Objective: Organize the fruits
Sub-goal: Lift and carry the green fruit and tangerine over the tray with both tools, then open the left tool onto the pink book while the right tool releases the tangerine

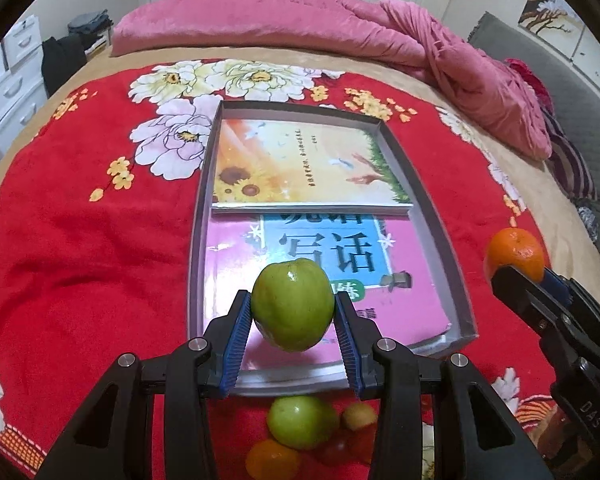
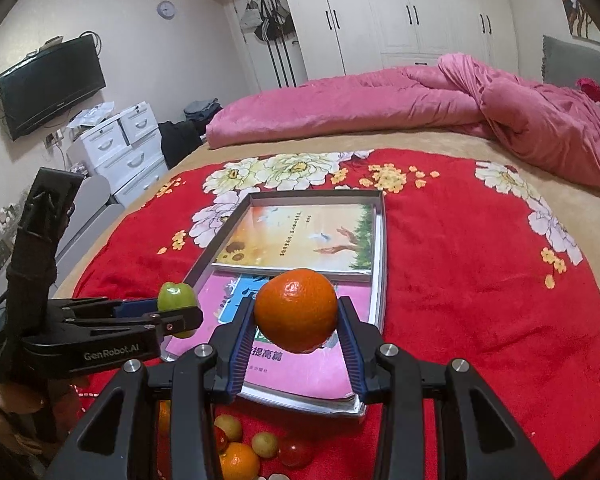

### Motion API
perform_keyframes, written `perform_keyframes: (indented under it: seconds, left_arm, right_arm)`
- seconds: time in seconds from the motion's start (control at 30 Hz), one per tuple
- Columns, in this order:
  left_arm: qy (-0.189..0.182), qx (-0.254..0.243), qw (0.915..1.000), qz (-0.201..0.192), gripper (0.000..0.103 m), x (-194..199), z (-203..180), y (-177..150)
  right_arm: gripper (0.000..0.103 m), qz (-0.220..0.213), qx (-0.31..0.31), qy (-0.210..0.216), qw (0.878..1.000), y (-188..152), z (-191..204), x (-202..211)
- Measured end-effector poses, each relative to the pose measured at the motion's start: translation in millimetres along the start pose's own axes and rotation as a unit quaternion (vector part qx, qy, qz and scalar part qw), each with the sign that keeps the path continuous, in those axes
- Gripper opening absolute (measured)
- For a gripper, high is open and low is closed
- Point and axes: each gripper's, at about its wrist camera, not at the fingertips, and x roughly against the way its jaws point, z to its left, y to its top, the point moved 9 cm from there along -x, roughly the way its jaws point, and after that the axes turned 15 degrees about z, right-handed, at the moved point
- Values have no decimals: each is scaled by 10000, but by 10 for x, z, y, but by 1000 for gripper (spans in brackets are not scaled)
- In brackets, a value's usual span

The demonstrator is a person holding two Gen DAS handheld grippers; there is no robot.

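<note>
My left gripper is shut on a green apple and holds it above the near end of a shallow grey box. My right gripper is shut on an orange, also above the box's near end. The orange and right gripper show at the right of the left wrist view. The apple and left gripper show at the left of the right wrist view. Loose fruits lie on the red blanket below: another green apple, an orange, small yellow fruits and a red one.
Two books lie in the box: a sunflower one at the far end, a pink one at the near end. A red flowered blanket covers the bed. A pink duvet lies along the far side. White drawers stand left.
</note>
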Motion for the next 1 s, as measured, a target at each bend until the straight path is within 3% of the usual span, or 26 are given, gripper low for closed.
perform_keyframes:
  seconds: [0.67,1.0]
  left_arm:
    - [286,-223,9988,329,43,-320,70,-115]
    - [296,-277,9987,292,43,-303,72,-160]
  right_arm:
    - [41,537,2,-135,9985,-289,-45,-430]
    - [41,681,83,-384,9969,-340,-72,-529]
